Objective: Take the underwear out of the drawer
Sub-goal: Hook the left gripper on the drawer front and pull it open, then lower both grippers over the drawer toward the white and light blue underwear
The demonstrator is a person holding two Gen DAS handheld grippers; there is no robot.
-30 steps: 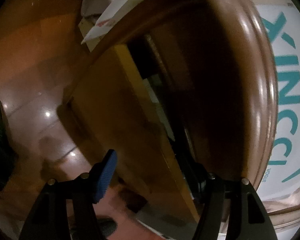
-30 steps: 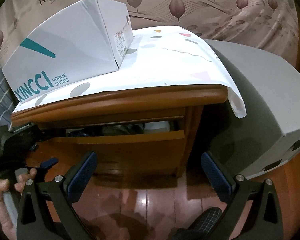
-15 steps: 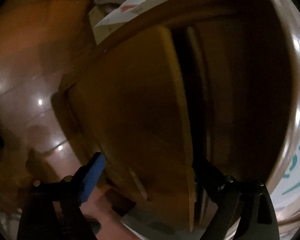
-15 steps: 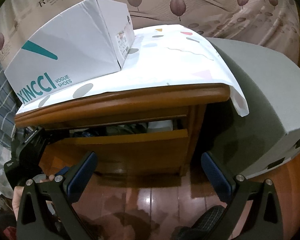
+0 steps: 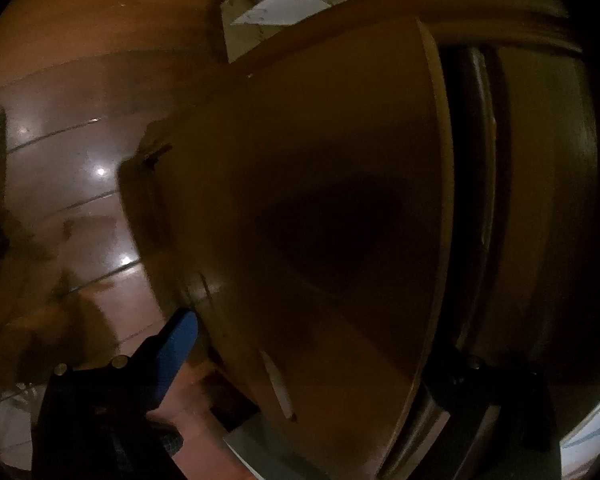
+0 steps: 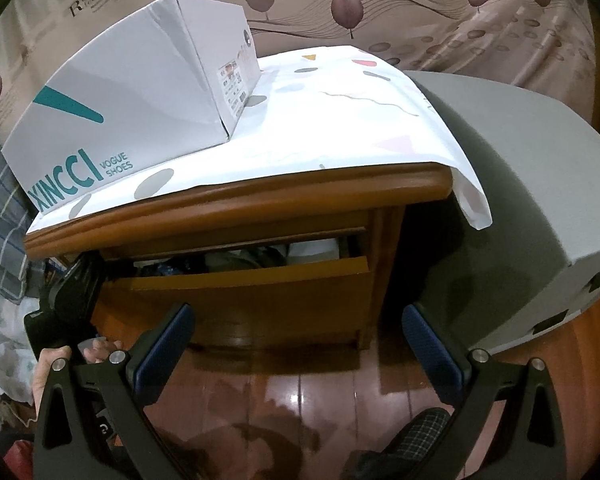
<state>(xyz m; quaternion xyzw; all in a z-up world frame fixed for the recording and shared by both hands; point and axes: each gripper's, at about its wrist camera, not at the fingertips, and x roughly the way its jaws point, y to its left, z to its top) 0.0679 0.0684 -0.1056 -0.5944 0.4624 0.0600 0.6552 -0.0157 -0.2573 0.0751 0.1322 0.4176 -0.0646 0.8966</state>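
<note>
Drawer [image 6: 252, 292] ajar, clothes [image 6: 236, 260] inside. Left gripper [image 5: 312, 364] – jaws just widened, straddling its front. Right gripper [image 6: 296, 344] gapes, empty – well short of it.

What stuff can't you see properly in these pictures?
- Drawer contents, right wrist view: only a dark strip of bunched cloth shows above the front panel; which piece is underwear cannot be told.
- Left gripper, right wrist view: its fingertips are hidden under the nightstand top.
- Left wrist view: the drawer gap is too dark and blurred to show anything inside.
- Shoe box label: too small to read.
</note>
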